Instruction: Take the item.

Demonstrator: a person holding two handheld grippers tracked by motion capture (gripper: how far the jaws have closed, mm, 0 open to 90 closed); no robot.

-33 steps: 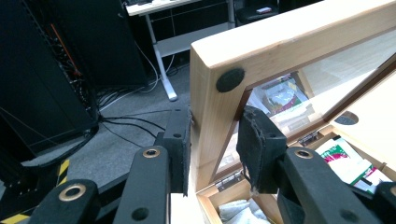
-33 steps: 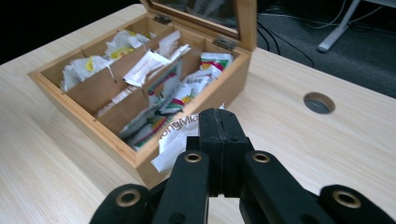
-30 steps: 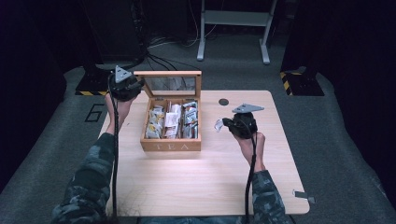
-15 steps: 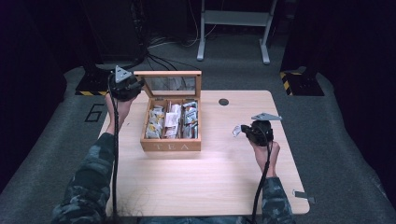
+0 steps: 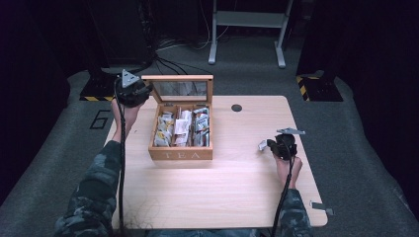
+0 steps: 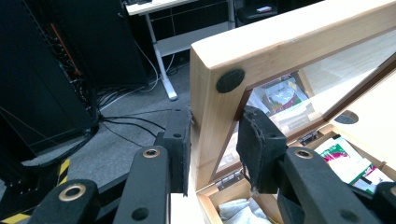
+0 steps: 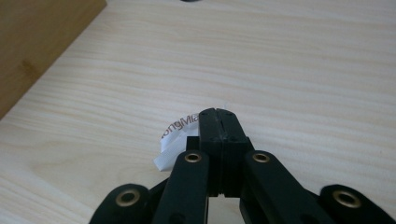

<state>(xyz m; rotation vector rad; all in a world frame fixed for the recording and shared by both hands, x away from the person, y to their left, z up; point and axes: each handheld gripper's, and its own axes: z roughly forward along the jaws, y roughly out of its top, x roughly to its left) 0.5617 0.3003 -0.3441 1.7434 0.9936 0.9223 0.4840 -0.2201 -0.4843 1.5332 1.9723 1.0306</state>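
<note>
A wooden tea box with several packets inside stands on the table, its glass lid upright. My left gripper is at the lid's left corner. In the left gripper view its jaws are shut on the lid's wooden side rail, one pad on each face. My right gripper hangs low over the table to the right of the box, shut on a white tea packet. In the right gripper view the packet, with brown lettering, sticks out left of the closed jaws.
The light wooden table has a black round cap behind the box on the right. A small metal clip lies at the front right edge. Grey floor, cables and a metal stand lie beyond the table.
My right gripper has moved right and down, away from the box toward the table's right side, with the white packet in it. The left gripper has stayed on the lid.
</note>
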